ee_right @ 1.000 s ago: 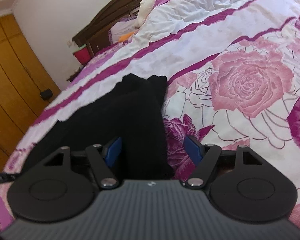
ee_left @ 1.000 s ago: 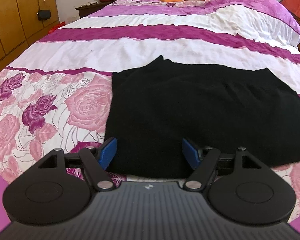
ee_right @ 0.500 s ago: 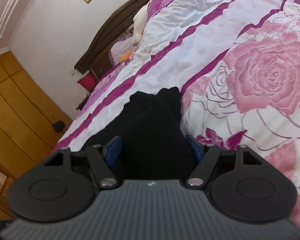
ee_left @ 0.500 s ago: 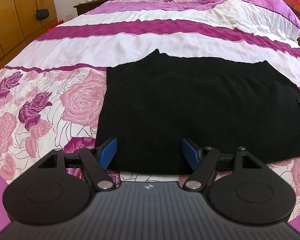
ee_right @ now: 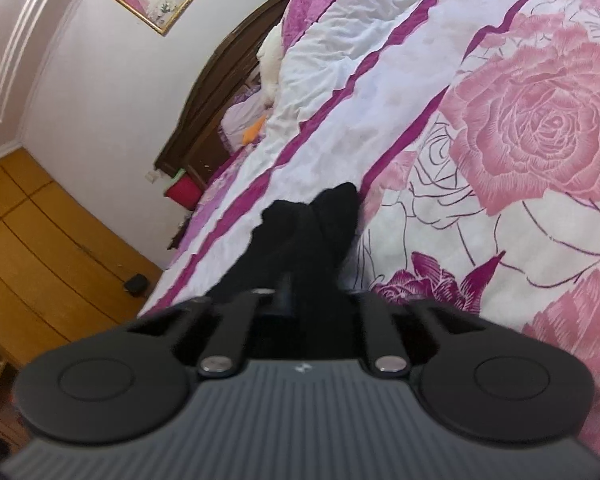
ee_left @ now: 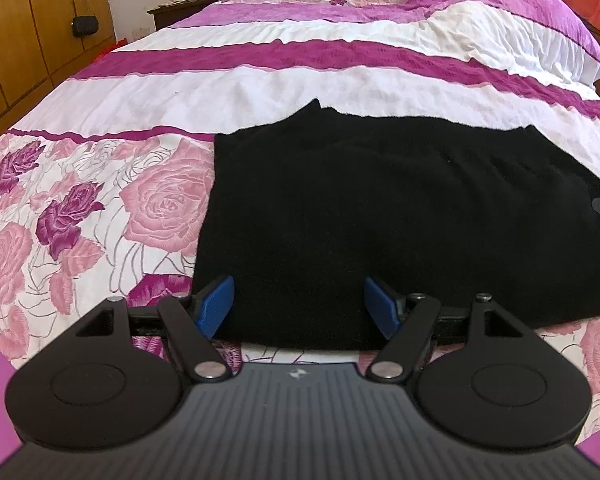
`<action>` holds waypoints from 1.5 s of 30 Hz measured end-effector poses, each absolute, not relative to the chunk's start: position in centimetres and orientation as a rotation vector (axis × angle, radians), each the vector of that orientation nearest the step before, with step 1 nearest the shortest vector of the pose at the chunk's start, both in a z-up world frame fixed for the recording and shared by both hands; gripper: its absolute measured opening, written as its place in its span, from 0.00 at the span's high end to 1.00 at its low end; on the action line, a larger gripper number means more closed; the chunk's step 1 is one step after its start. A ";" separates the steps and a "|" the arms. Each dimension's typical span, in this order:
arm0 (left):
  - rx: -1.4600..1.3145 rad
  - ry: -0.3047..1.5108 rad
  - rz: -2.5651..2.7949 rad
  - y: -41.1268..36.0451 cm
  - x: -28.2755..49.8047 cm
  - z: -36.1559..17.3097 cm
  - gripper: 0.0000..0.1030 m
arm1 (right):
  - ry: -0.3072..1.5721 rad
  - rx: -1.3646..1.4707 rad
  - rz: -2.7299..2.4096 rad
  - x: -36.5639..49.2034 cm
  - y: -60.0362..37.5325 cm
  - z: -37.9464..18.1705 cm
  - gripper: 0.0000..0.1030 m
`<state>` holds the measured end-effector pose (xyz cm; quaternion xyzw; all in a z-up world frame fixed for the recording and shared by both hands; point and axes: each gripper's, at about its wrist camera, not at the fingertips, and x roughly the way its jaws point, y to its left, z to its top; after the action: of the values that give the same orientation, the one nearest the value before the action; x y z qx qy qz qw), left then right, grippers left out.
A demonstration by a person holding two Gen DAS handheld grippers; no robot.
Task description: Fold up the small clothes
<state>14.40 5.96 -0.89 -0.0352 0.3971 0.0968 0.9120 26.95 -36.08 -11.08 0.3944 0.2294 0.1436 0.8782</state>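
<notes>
Right gripper (ee_right: 296,300): jaws have just snapped closed, clenched on the edge of the flat black knit garment (ee_left: 400,216) lying on the rose-printed bedspread (ee_left: 100,216). Left gripper (ee_left: 298,304): jaws released, straddling the near hem without pinching. Risk: the right may have caught one layer only, so a lift could drag or bunch the cloth. Black on black hides the actual bite; the garment's right edge is cut off.

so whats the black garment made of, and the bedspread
Black garment: seemingly a soft knit, wool or fleece; matte, fuzzy surface, limp drape. Bedspread: likely printed woven cotton or polyester; flat rose print, fine wrinkles, faint sheen on the purple bands.
</notes>
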 end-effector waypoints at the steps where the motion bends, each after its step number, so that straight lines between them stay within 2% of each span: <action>1: -0.077 0.814 0.199 6.2 14.2 -0.7 0.26 | 0.469 0.818 0.309 26.8 -36.1 -10.8 0.89; 23: -0.111 0.842 0.220 9.8 12.5 -0.5 0.26 | 0.383 0.797 0.353 26.2 -32.3 -3.4 0.89; 45: -0.159 0.854 0.182 11.4 12.7 -0.6 0.26 | 0.364 0.680 0.365 25.9 -28.4 -0.3 0.89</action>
<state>12.74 11.39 -0.56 -0.0767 0.4131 0.0878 0.9032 25.89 -28.37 -0.30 0.3297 0.1766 0.1769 0.9104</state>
